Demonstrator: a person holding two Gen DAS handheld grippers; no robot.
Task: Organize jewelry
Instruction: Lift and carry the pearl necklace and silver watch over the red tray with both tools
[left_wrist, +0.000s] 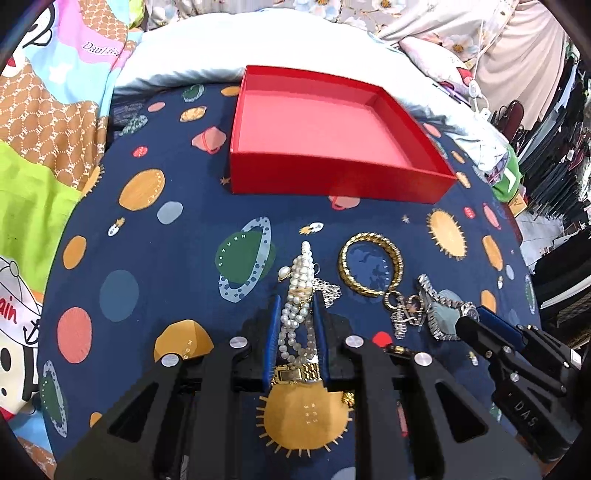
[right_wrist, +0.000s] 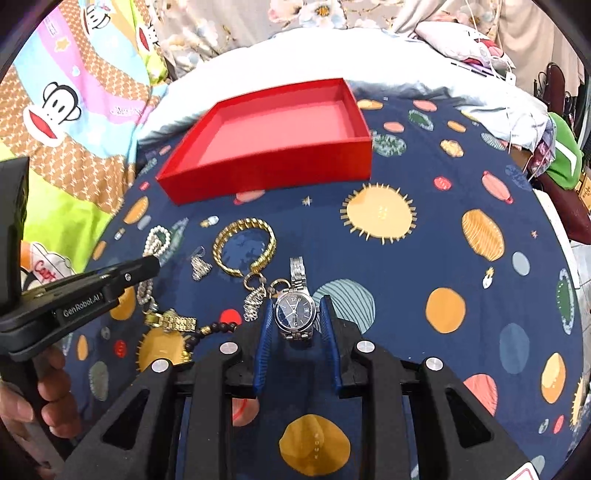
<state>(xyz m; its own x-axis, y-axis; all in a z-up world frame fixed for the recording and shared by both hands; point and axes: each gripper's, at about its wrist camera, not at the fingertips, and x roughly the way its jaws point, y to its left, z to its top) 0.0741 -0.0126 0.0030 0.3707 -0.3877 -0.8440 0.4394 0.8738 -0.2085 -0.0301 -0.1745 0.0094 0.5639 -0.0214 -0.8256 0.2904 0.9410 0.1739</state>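
An open red box (left_wrist: 325, 136) (right_wrist: 273, 144) sits empty on the far side of the navy planet-print cloth. My left gripper (left_wrist: 295, 302) has its jaws around a white pearl necklace (left_wrist: 301, 273), with a small gap each side; a gold watch (left_wrist: 295, 374) lies between the finger bases. My right gripper (right_wrist: 295, 306) straddles a silver watch with a dark blue dial (right_wrist: 294, 312), jaws apart and not pressing it. A gold chain bracelet (left_wrist: 371, 264) (right_wrist: 245, 251) and small silver chains (right_wrist: 255, 304) lie between the two.
A white pillow (left_wrist: 229, 48) lies behind the box. A cartoon-print blanket (right_wrist: 66, 122) covers the left. A dark bead strand (right_wrist: 210, 330) lies by the gold watch. Clothes and a green item (right_wrist: 563, 158) are at the right edge.
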